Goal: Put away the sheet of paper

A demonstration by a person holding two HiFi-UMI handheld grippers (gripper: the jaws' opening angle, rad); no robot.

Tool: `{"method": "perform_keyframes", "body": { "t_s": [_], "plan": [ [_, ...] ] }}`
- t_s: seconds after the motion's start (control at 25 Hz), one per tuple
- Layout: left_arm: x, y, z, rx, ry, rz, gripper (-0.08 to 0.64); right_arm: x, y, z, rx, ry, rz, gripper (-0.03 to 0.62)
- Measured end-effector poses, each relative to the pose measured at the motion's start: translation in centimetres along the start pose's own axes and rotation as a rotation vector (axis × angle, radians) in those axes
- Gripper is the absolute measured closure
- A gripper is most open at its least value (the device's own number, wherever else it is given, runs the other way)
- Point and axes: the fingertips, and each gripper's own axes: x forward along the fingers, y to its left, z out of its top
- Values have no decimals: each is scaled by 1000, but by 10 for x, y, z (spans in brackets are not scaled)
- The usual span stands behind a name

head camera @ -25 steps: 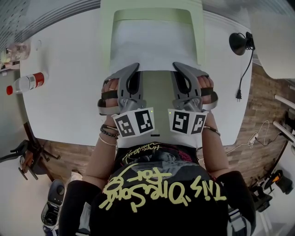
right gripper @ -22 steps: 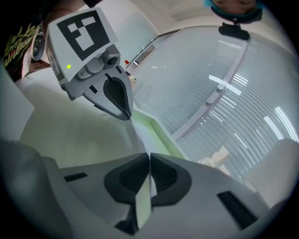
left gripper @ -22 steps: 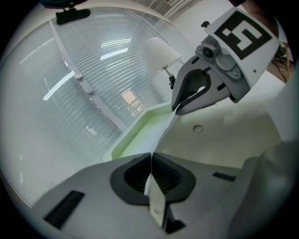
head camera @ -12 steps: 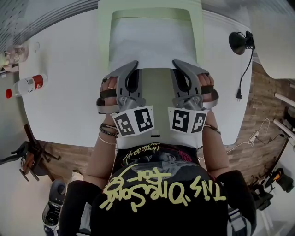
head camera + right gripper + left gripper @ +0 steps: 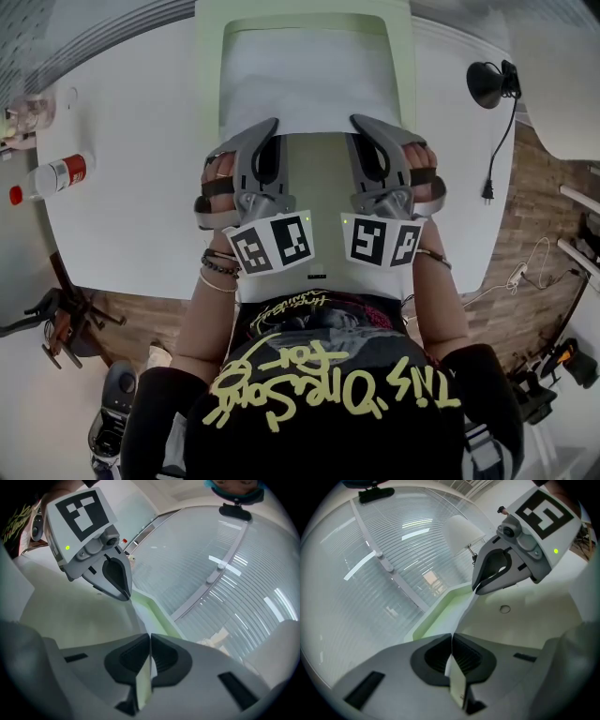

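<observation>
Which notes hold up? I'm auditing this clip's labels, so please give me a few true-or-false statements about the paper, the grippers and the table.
1. The left gripper and the right gripper are each shut on the sheet of paper. True.
2. The paper lies on bare table, well clear of the green tray. False: it reaches over the tray.
3. A bottle with a red label is at the head view's left. True.
4. The black corded object sits left of the tray. False: it is on the right.
</observation>
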Motion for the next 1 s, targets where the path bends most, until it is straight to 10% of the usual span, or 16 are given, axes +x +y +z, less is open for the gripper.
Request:
{"method": "perform_keyframes", "body": {
  "t_s": [1.0],
  "plan": [
    [12, 8, 4, -2, 8, 17, 552, 10, -8, -3, -1, 7, -8, 581]
  ]
}}
